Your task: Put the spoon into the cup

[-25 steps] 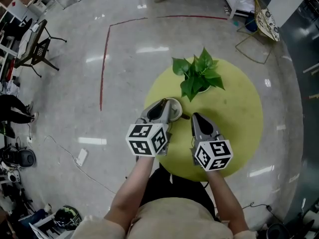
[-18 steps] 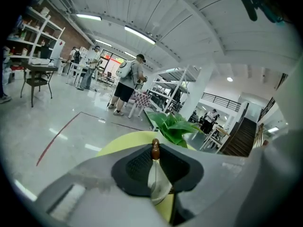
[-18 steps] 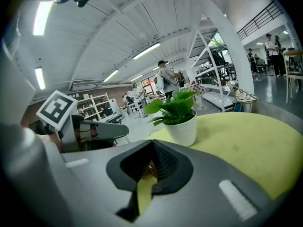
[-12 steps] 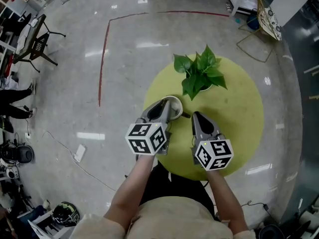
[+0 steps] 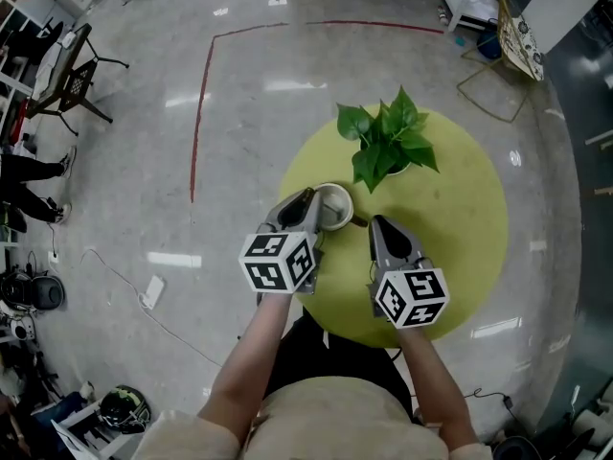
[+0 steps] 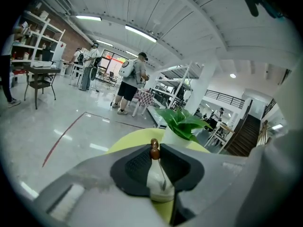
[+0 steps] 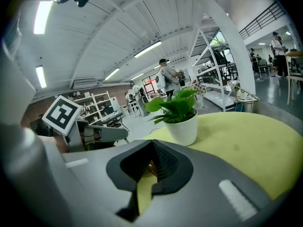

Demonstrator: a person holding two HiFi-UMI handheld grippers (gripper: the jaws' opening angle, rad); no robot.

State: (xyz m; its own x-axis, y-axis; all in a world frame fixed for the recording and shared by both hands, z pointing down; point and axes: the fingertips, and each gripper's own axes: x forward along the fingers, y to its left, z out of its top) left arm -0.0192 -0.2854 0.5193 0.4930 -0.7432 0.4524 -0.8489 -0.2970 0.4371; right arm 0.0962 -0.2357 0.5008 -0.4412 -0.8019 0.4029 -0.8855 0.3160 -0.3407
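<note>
Since a second ago my left gripper (image 5: 308,202) has shifted a little toward 9 o'clock, off the cup (image 5: 346,199), so more of the cup's opening shows in the head view. My right gripper (image 5: 375,222) and the cup have kept their places.

My left jaws have just been opening. They stand a little apart now, and the brown knob at the end of the spoon (image 6: 155,151) is between their tips. The pads look loosened around it. From this knob a thin metal stem goes down into the white cup, so the spoon stands inside the cup and leans toward me. In the head view the spoon itself is too small to make out.

My right jaws are closed to a narrow slit on a small brown piece (image 7: 148,167). I cannot tell what the piece is. In the head view a dark piece sticks out from the cup's side at 4 o'clock, just at my right tips.

The cup stands at 9 o'clock on the round yellow-green table (image 5: 465,228), near its edge. At 1 o'clock from the cup, well apart from it, stands a white pot (image 7: 183,127) with a green leafy plant (image 5: 388,147) in it.
</note>
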